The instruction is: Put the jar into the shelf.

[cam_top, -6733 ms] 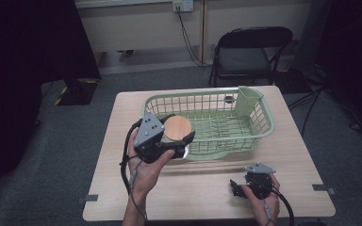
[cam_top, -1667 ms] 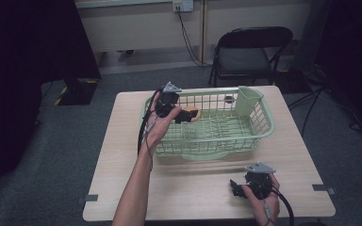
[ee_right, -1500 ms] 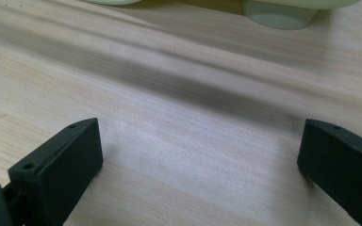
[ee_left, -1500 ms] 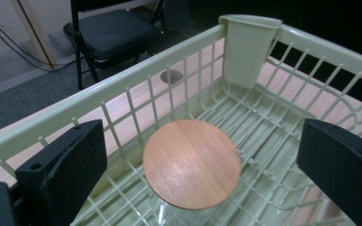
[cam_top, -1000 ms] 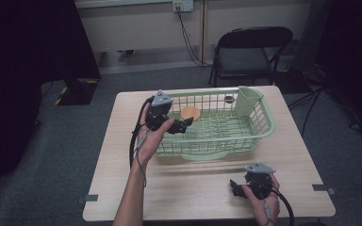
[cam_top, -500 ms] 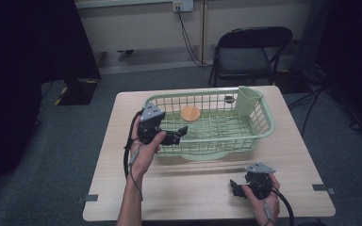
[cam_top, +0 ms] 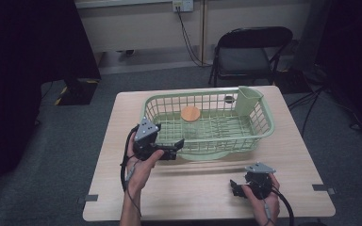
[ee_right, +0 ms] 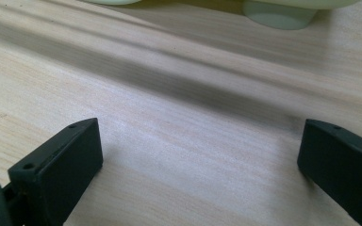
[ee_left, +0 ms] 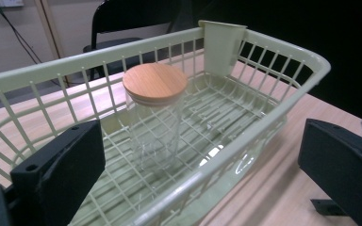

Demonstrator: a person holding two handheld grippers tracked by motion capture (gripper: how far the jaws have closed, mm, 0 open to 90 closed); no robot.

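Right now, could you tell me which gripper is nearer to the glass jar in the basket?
Left. The left gripper is open outside the basket's near rim, facing the glass jar; the right gripper rests by the table's front edge.

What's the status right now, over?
Left gripper open, empty, outside the basket. Right gripper open, low over the table. Jar upright in the basket. Nothing blocking it.

jar [cam_top: 190, 116] upright in basket [cam_top: 264, 126], chair [cam_top: 250, 52] behind table [cam_top: 292, 160]

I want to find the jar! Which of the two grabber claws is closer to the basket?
The left gripper, held right at the green basket's near rim, close to the jar. The right gripper sits low on the bare table, farther away.
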